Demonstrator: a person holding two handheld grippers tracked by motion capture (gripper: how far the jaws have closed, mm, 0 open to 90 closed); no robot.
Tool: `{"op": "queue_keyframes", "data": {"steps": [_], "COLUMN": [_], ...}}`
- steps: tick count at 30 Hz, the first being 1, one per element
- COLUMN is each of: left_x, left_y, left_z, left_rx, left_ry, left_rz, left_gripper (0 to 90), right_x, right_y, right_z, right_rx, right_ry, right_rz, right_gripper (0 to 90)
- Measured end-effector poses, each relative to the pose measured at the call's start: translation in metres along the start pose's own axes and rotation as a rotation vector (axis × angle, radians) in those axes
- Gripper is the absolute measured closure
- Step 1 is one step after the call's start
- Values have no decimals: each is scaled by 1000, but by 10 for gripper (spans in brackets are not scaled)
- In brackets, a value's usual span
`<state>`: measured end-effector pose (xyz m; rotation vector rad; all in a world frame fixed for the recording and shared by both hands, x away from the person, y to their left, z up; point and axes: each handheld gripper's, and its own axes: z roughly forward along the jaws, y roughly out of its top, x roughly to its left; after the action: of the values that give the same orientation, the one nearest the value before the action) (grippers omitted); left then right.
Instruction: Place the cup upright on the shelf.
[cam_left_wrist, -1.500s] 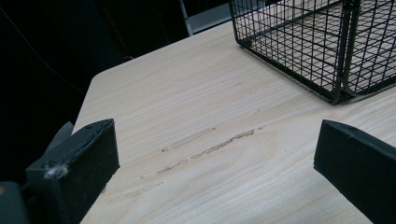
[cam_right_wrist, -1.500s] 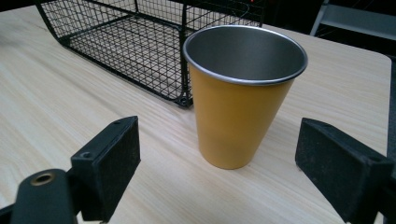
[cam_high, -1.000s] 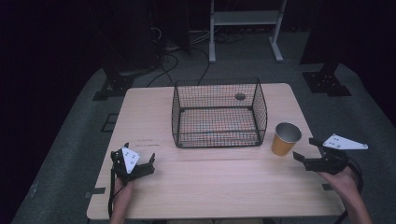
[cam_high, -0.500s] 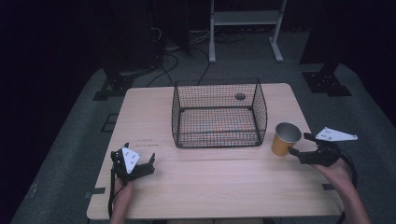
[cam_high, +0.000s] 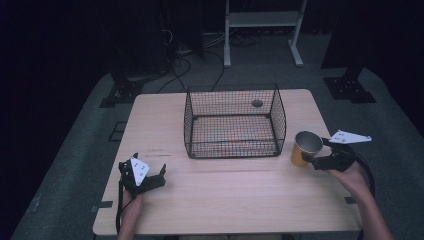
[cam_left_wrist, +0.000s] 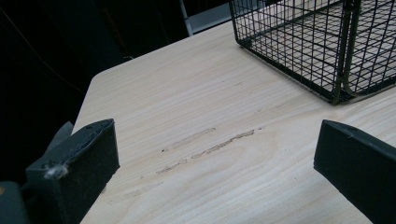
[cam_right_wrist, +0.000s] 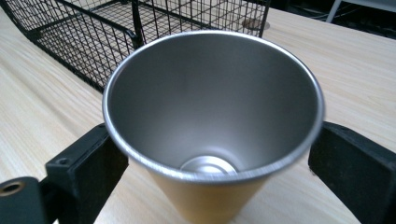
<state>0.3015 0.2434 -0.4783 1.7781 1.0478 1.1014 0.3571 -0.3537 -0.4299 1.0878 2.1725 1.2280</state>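
Observation:
A metal cup (cam_high: 306, 148) with a gold outside and a silver inside stands upright on the table, just right of the wire basket. My right gripper (cam_high: 316, 152) reaches it from the right and is open. In the right gripper view the cup (cam_right_wrist: 210, 107) sits between the two black jaws of the right gripper (cam_right_wrist: 219, 186), and there is a gap on the right side. My left gripper (cam_high: 157, 179) rests low at the table's front left. It is open, with only bare wood between the jaws of the left gripper (cam_left_wrist: 217, 163).
An empty black wire basket (cam_high: 234, 122) stands at the middle back of the wooden table (cam_high: 225, 195); its corner (cam_left_wrist: 317, 42) lies ahead of the left gripper. A round hole (cam_high: 257, 103) in the tabletop shows behind the basket. Scuff marks (cam_left_wrist: 205, 144) cross the wood.
My right gripper has moved left toward the cup, and its jaws now stand on either side of it. The left gripper and the cup have stayed put.

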Motion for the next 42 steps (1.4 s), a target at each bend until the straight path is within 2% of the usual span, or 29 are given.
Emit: {"op": "queue_keyframes", "data": {"steps": [9, 12, 22, 28, 33, 42], "left_x": [0, 0, 0, 0, 0, 0], "left_y": [0, 0, 0, 0, 0, 0], "left_z": [0, 0, 0, 0, 0, 0], "left_rx": [-1, -1, -1, -1, -2, -1], "left_ry": [-1, -2, -2, -2, -3, -2], "left_rz": [-1, 0, 0, -1, -2, 0], "left_gripper": [0, 0, 0, 0, 0, 0], "right_x": [5, 4, 4, 3, 10, 28], "right_y": [8, 8, 9, 12, 17, 27], "right_z": [14, 14, 13, 8, -2, -11], "right_rx": [0, -9, -6, -27, -52, -57], "right_ry": [16, 19, 30, 47, 78, 129], "right_rz": [-9, -3, -4, 11, 16, -25], "right_gripper": [75, 108, 113, 115, 117, 118]}}
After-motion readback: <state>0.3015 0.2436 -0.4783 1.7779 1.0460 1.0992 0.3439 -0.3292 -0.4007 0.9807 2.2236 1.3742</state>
